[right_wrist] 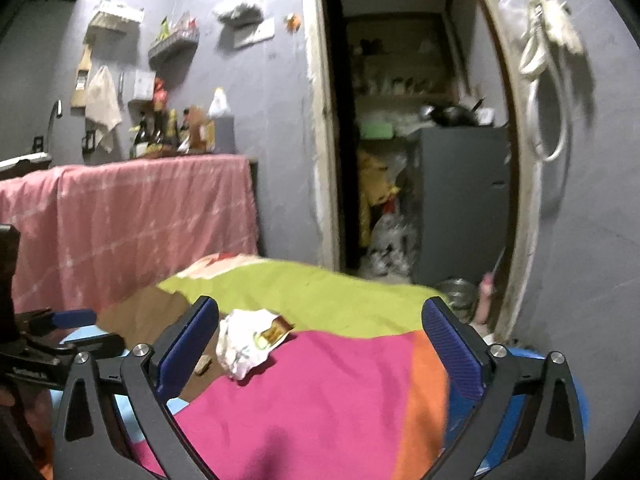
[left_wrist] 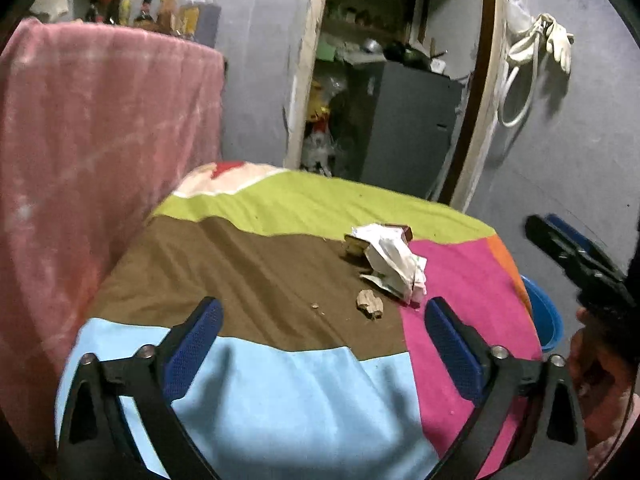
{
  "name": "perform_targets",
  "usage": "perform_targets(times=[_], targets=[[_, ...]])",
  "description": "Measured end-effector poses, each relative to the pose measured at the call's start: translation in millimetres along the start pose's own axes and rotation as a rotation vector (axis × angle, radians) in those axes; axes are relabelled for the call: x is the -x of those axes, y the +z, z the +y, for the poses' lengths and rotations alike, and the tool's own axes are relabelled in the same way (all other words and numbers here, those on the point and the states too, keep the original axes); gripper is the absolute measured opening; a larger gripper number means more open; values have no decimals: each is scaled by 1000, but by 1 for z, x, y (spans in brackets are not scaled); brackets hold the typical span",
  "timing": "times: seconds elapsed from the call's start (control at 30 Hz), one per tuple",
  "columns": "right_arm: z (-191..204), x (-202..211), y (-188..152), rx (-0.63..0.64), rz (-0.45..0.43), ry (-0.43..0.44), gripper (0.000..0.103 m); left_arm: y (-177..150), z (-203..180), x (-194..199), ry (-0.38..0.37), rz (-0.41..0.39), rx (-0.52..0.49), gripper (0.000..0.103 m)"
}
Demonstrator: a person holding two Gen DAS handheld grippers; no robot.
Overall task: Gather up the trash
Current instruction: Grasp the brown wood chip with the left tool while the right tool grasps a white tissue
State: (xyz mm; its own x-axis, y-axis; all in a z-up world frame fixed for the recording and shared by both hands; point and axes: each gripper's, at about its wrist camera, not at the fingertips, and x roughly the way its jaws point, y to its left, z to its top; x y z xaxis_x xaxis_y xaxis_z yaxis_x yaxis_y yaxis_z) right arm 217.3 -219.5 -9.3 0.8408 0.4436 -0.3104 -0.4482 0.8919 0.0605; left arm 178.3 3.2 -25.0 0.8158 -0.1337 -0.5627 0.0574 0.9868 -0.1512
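Table under a patchwork cloth (left_wrist: 280,268) of colour blocks: light blue, brown, lime green, magenta, orange.

Trash sits near the middle, where brown meets magenta. A crumpled white wrapper (left_wrist: 394,264) with faint green print lies there; the lettering is too creased and blurred to read. A small yellow-brown carton (left_wrist: 400,231) is tucked against it, printing illegible. Just beside the wrapper, on the brown patch, a tan scrap (left_wrist: 370,304), and a crumb a little further left.

Left gripper (left_wrist: 324,344): blue-padded fingers spread wide over the blue and brown patches, nothing between them, short of the trash.

Right gripper (right_wrist: 320,344): fingers also spread wide, nothing pinched. From its camera the wrapper (right_wrist: 242,344) lies just beside the left finger, not touching.

Blue basin (left_wrist: 546,320) shows past the table's right edge.

Pink cloth (right_wrist: 132,224) drapes a counter at left, bottles on top, labels unreadable. White gloves (left_wrist: 554,40) hang by the doorway.
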Motion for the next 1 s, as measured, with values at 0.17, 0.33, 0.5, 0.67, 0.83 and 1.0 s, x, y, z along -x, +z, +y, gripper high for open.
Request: perform_targets(times=[0.17, 0.33, 0.5, 0.67, 0.83, 1.0], targets=[[8, -34, -8, 12, 113, 91, 74, 3, 2, -30, -91, 124, 4, 57], [14, -58, -17, 30, 208, 155, 50, 2, -1, -48, -152, 193, 12, 45], [15, -71, -24, 25, 263, 172, 48, 8, -7, -60, -167, 215, 10, 35], [16, -75, -23, 19, 274, 187, 48, 9, -13, -73, -125, 249, -15, 21], [20, -78, -24, 18, 291, 225, 48, 10, 0, -73, -95, 243, 35, 12], [27, -86, -28, 19, 334, 263, 48, 13, 13, -69, -51, 225, 84, 12]])
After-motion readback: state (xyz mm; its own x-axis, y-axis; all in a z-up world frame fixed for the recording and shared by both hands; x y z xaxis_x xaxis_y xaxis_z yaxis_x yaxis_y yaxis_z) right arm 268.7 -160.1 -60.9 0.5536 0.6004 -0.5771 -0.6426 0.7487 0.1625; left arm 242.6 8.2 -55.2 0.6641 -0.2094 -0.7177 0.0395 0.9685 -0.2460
